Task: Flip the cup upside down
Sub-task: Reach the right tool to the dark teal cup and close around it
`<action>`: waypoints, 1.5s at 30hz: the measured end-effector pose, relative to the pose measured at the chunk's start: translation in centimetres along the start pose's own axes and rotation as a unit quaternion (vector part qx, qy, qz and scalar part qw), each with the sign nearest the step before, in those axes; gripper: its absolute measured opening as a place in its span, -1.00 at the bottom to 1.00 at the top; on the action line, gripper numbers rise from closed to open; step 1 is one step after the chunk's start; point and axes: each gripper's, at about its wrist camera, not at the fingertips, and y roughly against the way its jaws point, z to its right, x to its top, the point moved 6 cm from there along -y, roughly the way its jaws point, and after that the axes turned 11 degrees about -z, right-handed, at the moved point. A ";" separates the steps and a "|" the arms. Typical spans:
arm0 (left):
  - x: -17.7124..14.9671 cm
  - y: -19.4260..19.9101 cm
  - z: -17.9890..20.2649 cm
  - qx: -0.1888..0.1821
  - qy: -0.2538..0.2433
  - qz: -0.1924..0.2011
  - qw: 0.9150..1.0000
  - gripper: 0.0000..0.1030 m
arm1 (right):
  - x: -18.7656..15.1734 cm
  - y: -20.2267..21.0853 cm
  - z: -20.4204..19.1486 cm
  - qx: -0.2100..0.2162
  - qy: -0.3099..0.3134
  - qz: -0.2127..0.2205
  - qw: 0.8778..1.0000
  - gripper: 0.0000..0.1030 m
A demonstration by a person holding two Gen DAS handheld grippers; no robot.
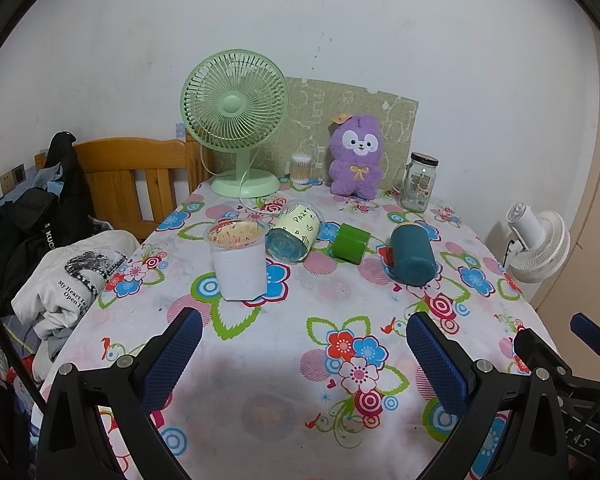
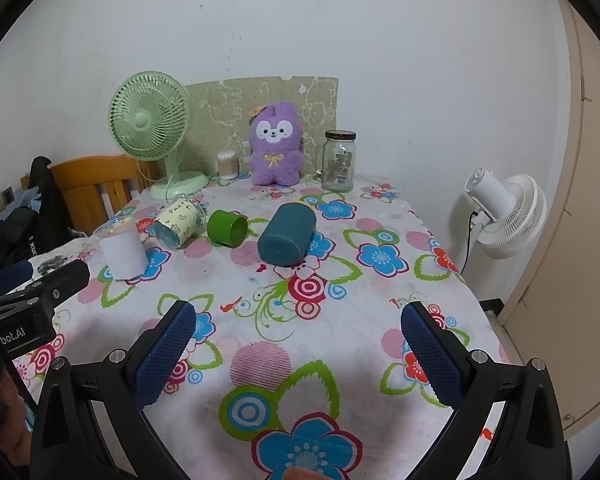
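Several cups sit mid-table on the floral cloth. A clear cup with a white sleeve stands upright at the left. A clear cup with a yellow "PARTY" label lies on its side. A small green cup lies on its side. A dark teal cup lies on its side. My left gripper is open and empty, well short of the cups. My right gripper is open and empty, in front of the teal cup.
A green desk fan, a cotton swab jar, a purple plush toy and a glass jar line the table's back edge. A wooden chair with clothes stands left. A white fan stands right.
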 end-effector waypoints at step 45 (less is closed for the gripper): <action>7.7 -19.5 -0.4 0.022 0.036 -0.157 0.987 1.00 | 9.8 -22.0 0.0 0.018 -0.012 -0.197 0.980 1.00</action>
